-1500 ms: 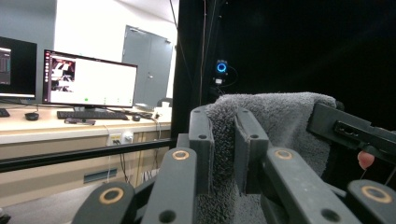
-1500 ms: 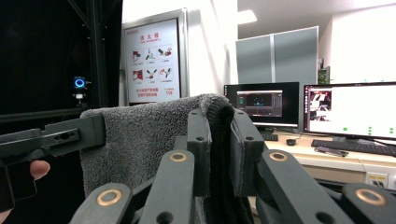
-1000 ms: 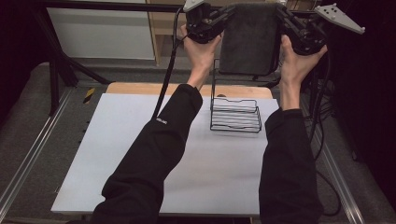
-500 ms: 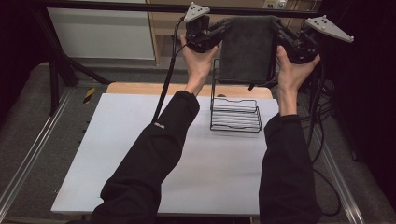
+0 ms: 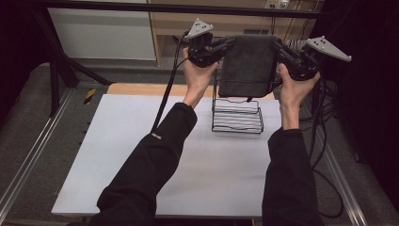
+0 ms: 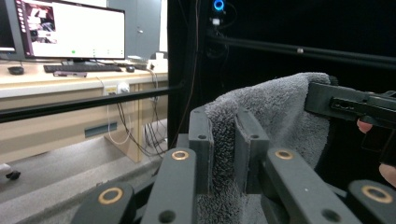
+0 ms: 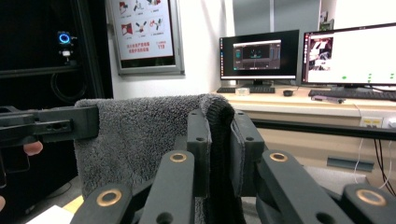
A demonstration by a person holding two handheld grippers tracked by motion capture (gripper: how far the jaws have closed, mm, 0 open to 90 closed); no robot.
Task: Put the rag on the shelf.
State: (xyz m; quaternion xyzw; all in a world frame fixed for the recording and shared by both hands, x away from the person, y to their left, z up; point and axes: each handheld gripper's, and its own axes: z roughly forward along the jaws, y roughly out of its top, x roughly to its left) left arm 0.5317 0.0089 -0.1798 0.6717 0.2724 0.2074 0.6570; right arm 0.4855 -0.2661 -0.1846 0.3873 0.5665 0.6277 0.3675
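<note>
A: Item, grey towel (image 5: 247, 63): where is it?

B: Above the wire rack (image 5: 236, 115). Your left gripper (image 5: 221, 47) and right gripper (image 5: 282, 51) each clamp a top corner, so it hangs flat.

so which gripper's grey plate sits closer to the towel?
The left gripper's: its grey plate is almost at the towel edge. The right gripper's plate sticks out well clear.

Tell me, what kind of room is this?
Probably a lab for recording tasks: desks with computer monitors, a table with metal rails alongside, and a person holding a towel in two grippers.
</note>
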